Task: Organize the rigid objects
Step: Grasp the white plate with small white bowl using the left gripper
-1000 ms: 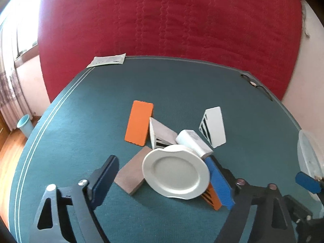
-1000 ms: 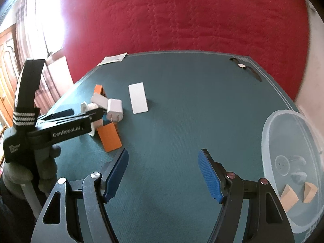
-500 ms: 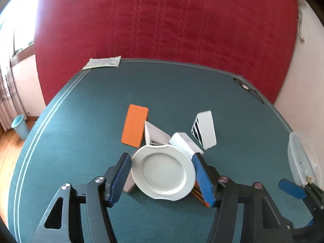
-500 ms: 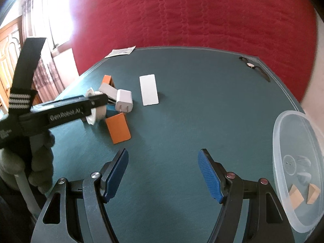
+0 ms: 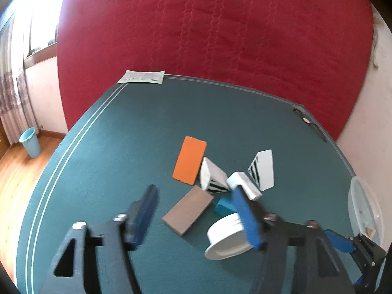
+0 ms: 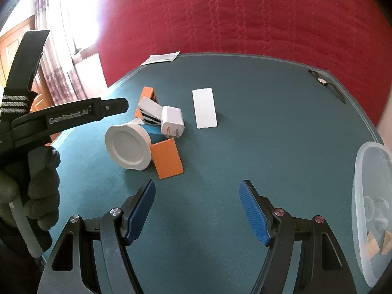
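While your left tool point(image 5: 196, 216) hangs over the pile, its jaws have just been opening, and nothing sits between them but bare desk point(image 5: 103, 161) and a corner of the brown block point(image 5: 187, 210). The white plate point(image 5: 226, 237) lies tipped on its rim right of the gap, partly hidden behind the right pad, so contact there can't be judged. Beyond it: a blue block point(image 5: 223, 207), a white charger point(image 5: 243, 186), two white striped wedges point(image 5: 212, 177) point(image 5: 262, 170) and an orange block point(image 5: 189, 160) lying flat, long axis running away from you. The clear container point(image 5: 362, 210) shows at the far right edge.

From the right wrist view, your right tool point(image 6: 197, 210) stands wide and empty over bare desk. The plate point(image 6: 127, 147) is up and to the left of it, face tilted toward this camera, leaning by a second orange block point(image 6: 166, 158). The gloved hand point(image 6: 36, 191) carries the left tool just above the plate. The container point(image 6: 367, 196) sits close on the right with two wooden wedges point(image 6: 382, 242) and some clear pieces inside.

Key relation, my read: the plate is nearest the left tool but offset to its right, not centred. You'd need to shift that tool right before closing. The container is on the right tool's side.
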`<state>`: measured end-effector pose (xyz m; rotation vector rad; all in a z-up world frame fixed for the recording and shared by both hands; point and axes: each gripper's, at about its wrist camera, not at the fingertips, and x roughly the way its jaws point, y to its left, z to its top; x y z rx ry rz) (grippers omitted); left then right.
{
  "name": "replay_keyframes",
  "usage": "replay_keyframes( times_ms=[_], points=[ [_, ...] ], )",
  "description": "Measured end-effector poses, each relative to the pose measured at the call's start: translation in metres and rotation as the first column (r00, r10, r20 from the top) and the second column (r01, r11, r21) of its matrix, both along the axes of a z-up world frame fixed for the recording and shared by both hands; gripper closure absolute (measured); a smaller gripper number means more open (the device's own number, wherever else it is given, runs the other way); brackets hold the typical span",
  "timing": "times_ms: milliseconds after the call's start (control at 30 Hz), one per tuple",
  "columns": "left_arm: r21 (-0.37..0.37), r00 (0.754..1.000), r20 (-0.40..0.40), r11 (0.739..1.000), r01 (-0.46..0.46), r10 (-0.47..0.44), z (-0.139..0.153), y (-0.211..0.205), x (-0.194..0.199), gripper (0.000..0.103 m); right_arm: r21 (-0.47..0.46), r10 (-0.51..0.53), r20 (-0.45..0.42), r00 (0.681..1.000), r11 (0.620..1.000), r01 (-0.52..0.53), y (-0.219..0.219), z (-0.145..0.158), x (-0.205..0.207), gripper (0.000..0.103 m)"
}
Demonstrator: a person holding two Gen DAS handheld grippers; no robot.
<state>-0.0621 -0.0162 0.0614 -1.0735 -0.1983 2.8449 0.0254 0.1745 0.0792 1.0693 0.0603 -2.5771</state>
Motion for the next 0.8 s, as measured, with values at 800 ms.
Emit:
replay_keyframes(
  times_ms=[800],
  points=[
    [-0.113, 0.998, 0.031, 0.991, 0.064, -0.061, -0.028, 0.035, 0.023, 0.001, 0.008, -0.079, 0.052, 0.996, 0.997, 0.079, 0.025, -0.014, -0.017, 0.031]
  ],
)
